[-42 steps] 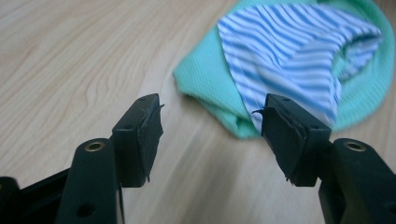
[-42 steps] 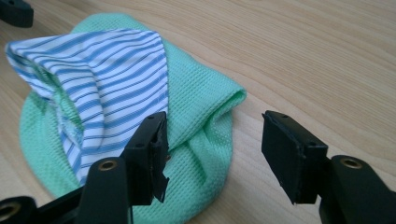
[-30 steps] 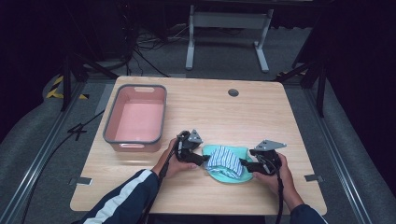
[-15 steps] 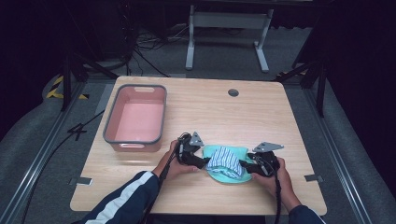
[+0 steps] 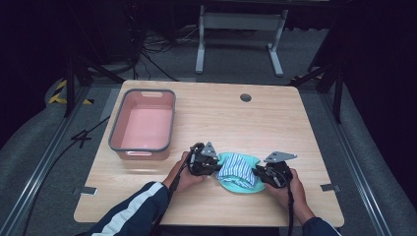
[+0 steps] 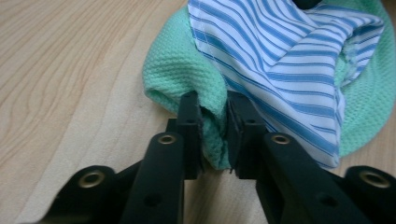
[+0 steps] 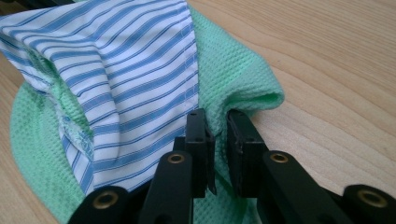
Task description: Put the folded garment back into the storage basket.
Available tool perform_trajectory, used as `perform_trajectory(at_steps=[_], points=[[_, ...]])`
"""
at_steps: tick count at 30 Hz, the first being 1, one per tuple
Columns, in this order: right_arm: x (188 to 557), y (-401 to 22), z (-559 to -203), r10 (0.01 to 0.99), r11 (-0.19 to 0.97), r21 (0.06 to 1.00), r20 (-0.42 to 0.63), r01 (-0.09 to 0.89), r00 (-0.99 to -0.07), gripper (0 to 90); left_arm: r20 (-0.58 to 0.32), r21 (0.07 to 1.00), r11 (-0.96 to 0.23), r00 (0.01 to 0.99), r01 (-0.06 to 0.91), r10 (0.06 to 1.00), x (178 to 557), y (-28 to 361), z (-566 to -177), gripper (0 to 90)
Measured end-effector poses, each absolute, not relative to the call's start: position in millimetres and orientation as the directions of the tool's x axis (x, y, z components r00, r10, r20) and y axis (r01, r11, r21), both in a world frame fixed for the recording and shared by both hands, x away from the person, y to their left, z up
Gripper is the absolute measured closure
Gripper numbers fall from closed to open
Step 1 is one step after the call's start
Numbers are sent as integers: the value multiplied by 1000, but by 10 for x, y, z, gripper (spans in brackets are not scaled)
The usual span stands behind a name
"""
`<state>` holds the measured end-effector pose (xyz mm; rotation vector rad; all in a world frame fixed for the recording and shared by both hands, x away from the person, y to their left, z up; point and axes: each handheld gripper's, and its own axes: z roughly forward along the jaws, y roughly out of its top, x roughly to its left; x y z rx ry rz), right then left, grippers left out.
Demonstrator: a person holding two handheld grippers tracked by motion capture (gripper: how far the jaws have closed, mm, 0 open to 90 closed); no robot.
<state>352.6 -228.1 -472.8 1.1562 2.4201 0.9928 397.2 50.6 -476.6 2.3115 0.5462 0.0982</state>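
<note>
A green waffle-weave cloth (image 5: 235,184) lies near the table's front edge with a blue-and-white striped cloth (image 5: 237,165) folded on top of it. My left gripper (image 5: 212,168) has just closed on the green cloth's left edge; in the left gripper view its jaws pinch a fold of green cloth (image 6: 210,112) beside the striped cloth (image 6: 285,51). My right gripper (image 5: 256,174) has just closed on the right edge; the right gripper view has a ridge of green cloth (image 7: 233,88) squeezed between its jaws, striped cloth (image 7: 121,60) to the left.
An empty pink bin (image 5: 144,125) with a grey rim stands on the wooden table (image 5: 275,123) at the left, behind my left hand. A round cable hole (image 5: 245,97) sits near the back edge. A metal stand (image 5: 236,29) is on the floor beyond.
Both grippers' jaws have closed onto the green cloth's opposite edges. The right gripper edged slightly inward toward the cloth; the hands otherwise hold their places.
</note>
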Motion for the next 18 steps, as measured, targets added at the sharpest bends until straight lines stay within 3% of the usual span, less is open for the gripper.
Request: perform_trajectory(at_steps=[18], points=[[3498,-2239,-4603,745,445,710,46,547,-666,820,-46,672,-662,911,331,409,3930,530,-4587,828]])
